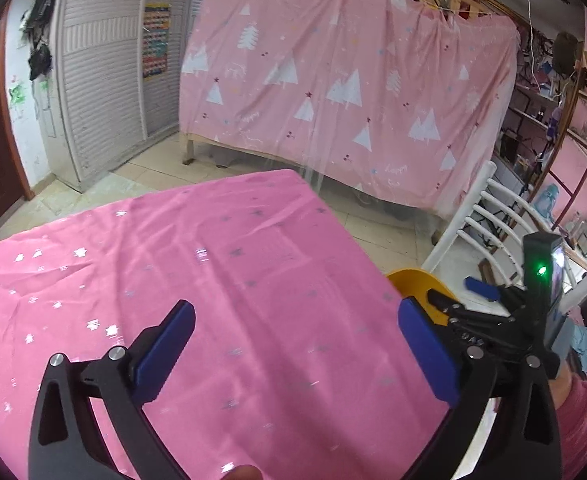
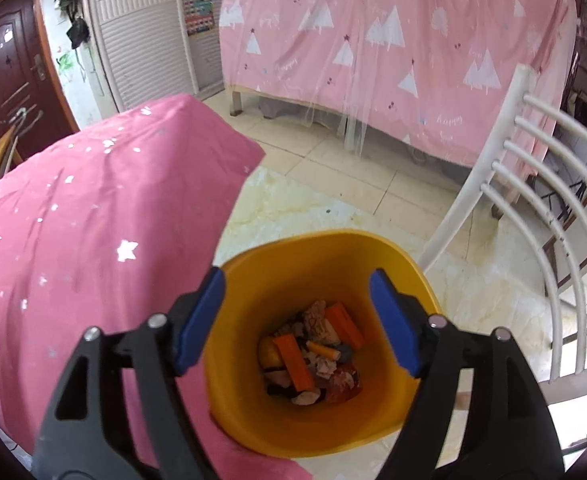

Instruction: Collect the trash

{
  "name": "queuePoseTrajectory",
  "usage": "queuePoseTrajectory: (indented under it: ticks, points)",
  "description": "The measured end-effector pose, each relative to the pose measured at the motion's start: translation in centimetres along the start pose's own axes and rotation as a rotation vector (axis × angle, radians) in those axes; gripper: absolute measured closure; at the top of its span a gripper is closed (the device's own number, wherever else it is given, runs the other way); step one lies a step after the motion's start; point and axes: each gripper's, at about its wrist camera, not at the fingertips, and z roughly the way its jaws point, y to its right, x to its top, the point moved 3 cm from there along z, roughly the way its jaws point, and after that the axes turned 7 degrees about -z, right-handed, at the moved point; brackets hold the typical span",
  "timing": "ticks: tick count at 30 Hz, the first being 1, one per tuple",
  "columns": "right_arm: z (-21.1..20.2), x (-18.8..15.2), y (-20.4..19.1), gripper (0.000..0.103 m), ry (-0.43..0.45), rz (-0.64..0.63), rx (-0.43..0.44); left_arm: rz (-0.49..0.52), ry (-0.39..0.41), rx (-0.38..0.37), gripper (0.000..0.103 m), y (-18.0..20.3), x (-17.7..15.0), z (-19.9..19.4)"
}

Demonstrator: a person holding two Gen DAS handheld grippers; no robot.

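Pink star-printed cloth (image 1: 221, 280) spread over the surface, filling lower left and centre of the left wrist view, with no scraps visible on it. Left tongs (image 1: 297, 352) spread wide over that cloth, nothing between the blue pads. Lower centre of the right wrist view: round yellow plastic bin (image 2: 317, 264) on the tiled floor just beside the surface edge, holding mixed trash (image 2: 313, 356) of orange sticks and crumpled scraps. Right tongs (image 2: 297, 324) apart above the bin mouth, empty. White slatted chair (image 2: 533, 184) at right. Risk from here: knocking the bin rim and tipping it, or snagging loose cloth.
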Motion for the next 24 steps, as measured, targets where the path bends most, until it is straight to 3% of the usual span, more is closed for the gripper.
queuePoseTrajectory:
  ticks: [8, 24]
  points:
    - [-4.3, 1.5, -4.6, 0.006, 0.097, -0.041, -0.043, 0.024, 0.115, 0.064, 0.008, -4.7, -1.7, -4.2]
    - [-9.4, 0.9, -16.5, 0.006, 0.223, -0.083, 0.112, -0.058, 0.198, 0.136, 0.008, -13.5, -4.3, -10.9]
